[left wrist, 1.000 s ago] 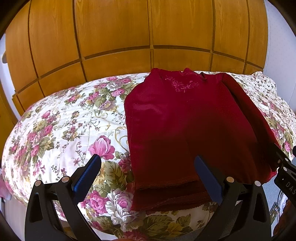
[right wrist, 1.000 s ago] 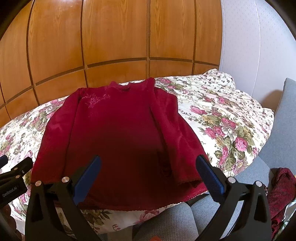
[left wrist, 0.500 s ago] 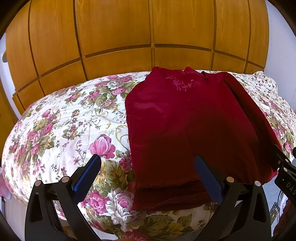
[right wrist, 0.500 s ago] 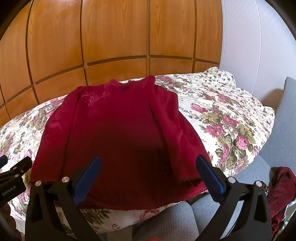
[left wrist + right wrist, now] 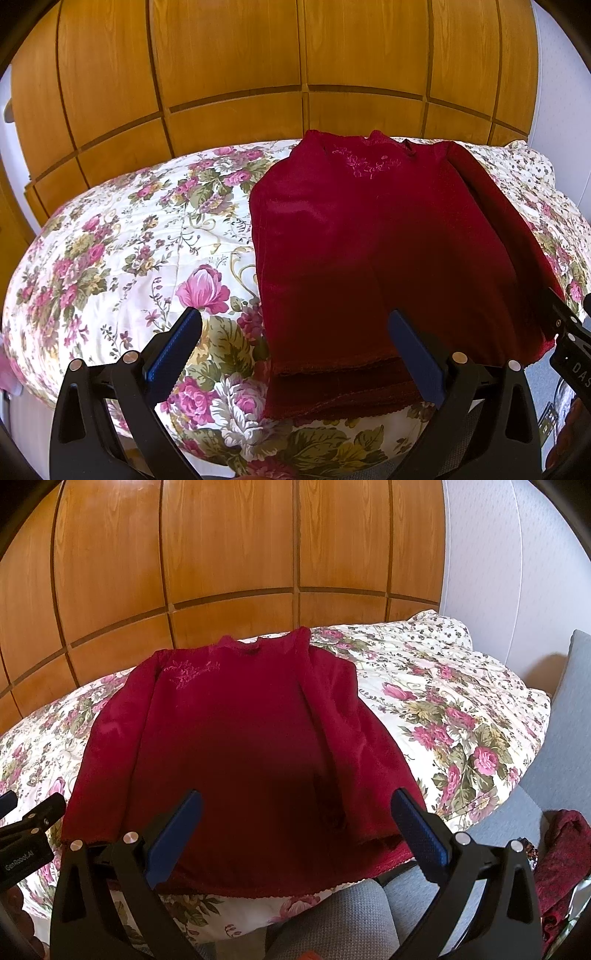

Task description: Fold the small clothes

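A red top (image 5: 369, 258) lies flat on the floral bedspread (image 5: 129, 240), neck at the far end by the wood panelling (image 5: 258, 55), hem at the near edge. The left gripper (image 5: 295, 332) hangs wide open and empty over the hem's left corner. The right gripper (image 5: 295, 812), equally wide and empty, hangs above the hem's middle

Floral-quilted bed (image 5: 122, 258), red top (image 5: 369, 258) flat on it.

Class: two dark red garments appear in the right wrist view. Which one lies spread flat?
The embroidered red top on the floral bedspread; the other red garment is crumpled beside the grey cushion.
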`<state>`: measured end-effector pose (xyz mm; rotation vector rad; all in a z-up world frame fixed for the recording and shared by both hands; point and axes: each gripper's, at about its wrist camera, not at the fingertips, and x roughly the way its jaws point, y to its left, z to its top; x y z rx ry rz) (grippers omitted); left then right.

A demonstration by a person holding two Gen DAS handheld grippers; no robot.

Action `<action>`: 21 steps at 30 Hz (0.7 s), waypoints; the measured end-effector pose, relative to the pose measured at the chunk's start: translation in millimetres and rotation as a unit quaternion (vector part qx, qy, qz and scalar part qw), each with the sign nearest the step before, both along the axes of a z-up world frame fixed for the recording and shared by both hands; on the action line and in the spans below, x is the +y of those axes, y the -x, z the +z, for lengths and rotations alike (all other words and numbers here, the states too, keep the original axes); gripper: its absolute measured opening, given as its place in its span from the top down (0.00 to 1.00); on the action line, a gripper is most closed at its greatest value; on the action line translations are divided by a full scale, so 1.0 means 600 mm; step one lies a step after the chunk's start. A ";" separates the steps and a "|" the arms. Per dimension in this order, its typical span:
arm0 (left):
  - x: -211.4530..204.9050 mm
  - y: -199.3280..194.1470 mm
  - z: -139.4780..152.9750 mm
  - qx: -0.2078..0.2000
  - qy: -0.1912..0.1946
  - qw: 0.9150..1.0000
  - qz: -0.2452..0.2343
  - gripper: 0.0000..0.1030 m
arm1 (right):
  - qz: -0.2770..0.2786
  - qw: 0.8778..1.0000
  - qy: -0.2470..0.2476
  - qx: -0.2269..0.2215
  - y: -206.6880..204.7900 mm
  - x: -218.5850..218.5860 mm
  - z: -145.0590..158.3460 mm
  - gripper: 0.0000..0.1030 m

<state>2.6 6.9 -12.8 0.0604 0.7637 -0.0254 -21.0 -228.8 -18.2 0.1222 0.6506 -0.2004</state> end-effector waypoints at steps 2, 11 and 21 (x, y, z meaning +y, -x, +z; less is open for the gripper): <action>0.000 -0.001 -0.001 0.001 -0.001 1.000 0.000 0.03 | 0.000 1.000 -0.001 0.000 0.000 0.001 0.000 0.02; 0.001 -0.004 -0.002 0.005 0.001 1.000 0.000 0.03 | 0.003 1.000 -0.002 0.006 -0.002 0.000 -0.002 0.02; 0.003 -0.014 -0.013 0.023 0.007 1.000 -0.011 0.03 | 0.004 1.000 -0.005 0.009 -0.003 -0.002 -0.006 0.02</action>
